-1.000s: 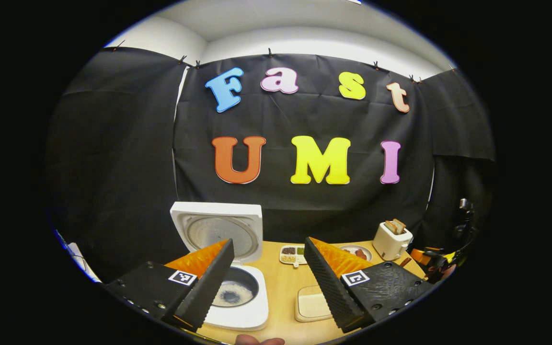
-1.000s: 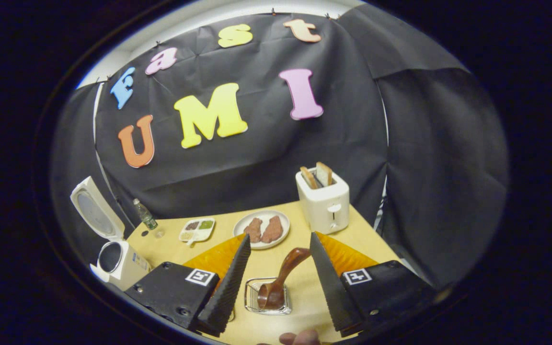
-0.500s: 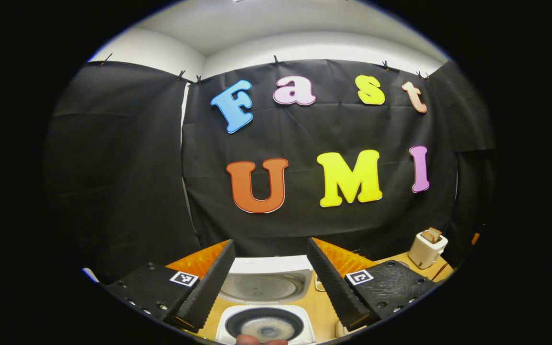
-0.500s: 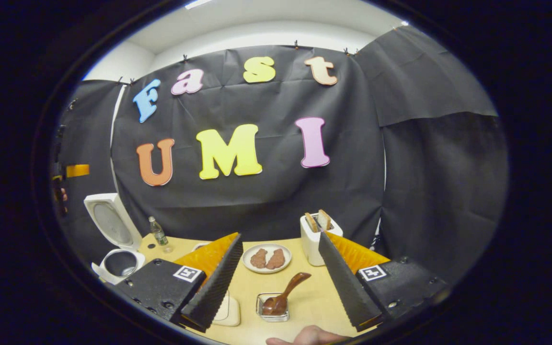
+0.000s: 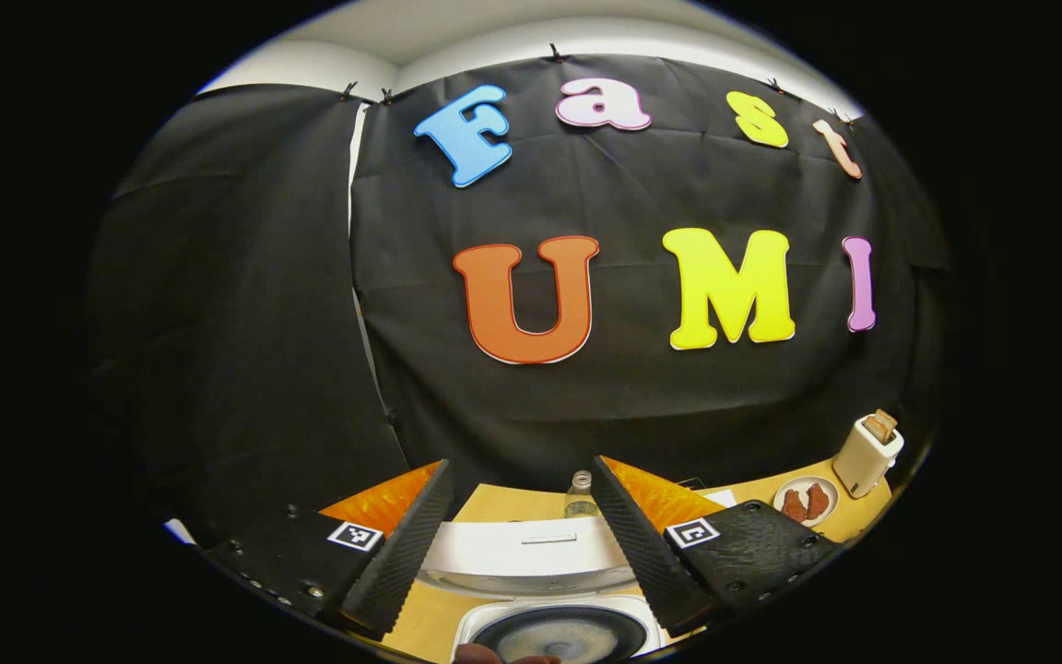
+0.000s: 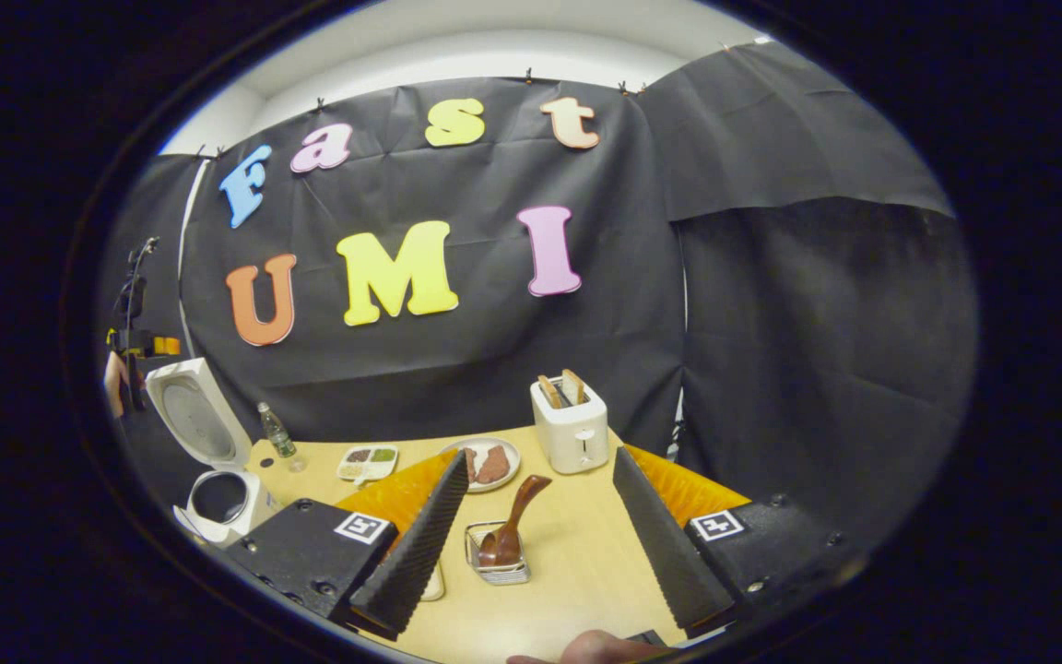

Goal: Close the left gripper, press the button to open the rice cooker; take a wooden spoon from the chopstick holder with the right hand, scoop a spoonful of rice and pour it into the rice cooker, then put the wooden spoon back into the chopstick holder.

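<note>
Wooden spoon: the dark brown, glossy wooden spoon [image 6: 511, 521] stands bowl-down in a small square wire chopstick holder [image 6: 497, 561] on the light wooden table [image 6: 577, 572], handle leaning up and to the right, free of my fingers.
Handling: I judge it light and stiff, with a smooth finish that may slip; the wire holder looks light too and could tip if I drag the spoon sideways.
Where I'd grip: on the upper handle, below its flared end, clear of the holder's rim.
Right gripper [image 6: 540, 530]: fingers spread wide apart, holding nothing, the spoon seen between them but farther off.
Left gripper [image 5: 522, 535]: fingers apart, empty, above the white rice cooker [image 5: 554, 627].
Rice cooker: lid [image 5: 526, 551] already raised; the dark inner pot seems to hold a pale layer, though I can't tell what it is.
Right gripper view adds: spoon and holder, a compartment dish of grains [image 6: 367, 461], the cooker seen from the side, and the other gripper far left.
Left gripper view adds: a look straight down into the pot, with a clear small bottle [image 5: 579, 496] behind the lid.
Shared: white toaster [image 6: 571, 429] and plate of brown meat pieces [image 6: 485, 464].
</note>
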`<state>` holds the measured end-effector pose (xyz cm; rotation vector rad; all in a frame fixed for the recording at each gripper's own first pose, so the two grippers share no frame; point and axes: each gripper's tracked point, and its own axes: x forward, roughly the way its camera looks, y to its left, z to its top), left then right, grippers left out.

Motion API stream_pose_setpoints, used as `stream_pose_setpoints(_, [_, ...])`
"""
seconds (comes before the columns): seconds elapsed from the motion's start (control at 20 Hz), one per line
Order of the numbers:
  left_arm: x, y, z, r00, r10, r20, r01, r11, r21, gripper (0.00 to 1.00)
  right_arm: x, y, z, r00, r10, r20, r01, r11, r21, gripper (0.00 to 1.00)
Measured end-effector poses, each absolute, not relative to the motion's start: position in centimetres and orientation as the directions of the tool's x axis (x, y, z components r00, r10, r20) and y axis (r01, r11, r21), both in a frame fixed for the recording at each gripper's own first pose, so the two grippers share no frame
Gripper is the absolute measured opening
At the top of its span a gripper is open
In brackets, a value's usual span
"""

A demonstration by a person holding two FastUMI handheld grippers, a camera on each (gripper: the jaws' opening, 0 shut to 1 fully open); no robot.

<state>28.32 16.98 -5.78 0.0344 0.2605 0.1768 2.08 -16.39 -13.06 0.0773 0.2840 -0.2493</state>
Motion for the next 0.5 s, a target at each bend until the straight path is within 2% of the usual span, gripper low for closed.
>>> stream_pose_setpoints(0.05, [28.5,17.0,-6.5,0.945,0.167,-0.281,-0.160,0.986,0.046,0.96,1.7,-16.4,-13.2,0.927,-0.238,-0.291,0.260,0.965,0.038,0.96])
stream_pose_setpoints(0.1, [28.5,16.6,-7.3,0.939,0.139,-0.316,-0.137,0.990,0.030,0.96,1.5,-16.1,-13.1,0.925,-0.242,-0.292,0.262,0.964,0.034,1.00])
stream_pose_setpoints(0.15, [28.1,16.3,-7.6,0.933,0.124,-0.337,-0.125,0.992,0.019,0.96,1.4,-15.8,-12.9,0.927,-0.241,-0.287,0.260,0.965,0.030,0.96])
stream_pose_setpoints(0.2, [28.0,16.1,-7.1,0.935,0.107,-0.338,-0.114,0.993,-0.003,0.97,1.2,-15.3,-12.8,0.929,-0.237,-0.284,0.255,0.967,0.025,1.00])
stream_pose_setpoints(0.5, [25.1,15.1,-8.4,0.907,0.054,-0.417,-0.079,0.996,-0.044,0.96,1.6,-11.1,-14.0,0.942,-0.118,-0.314,0.152,0.985,0.087,1.00])
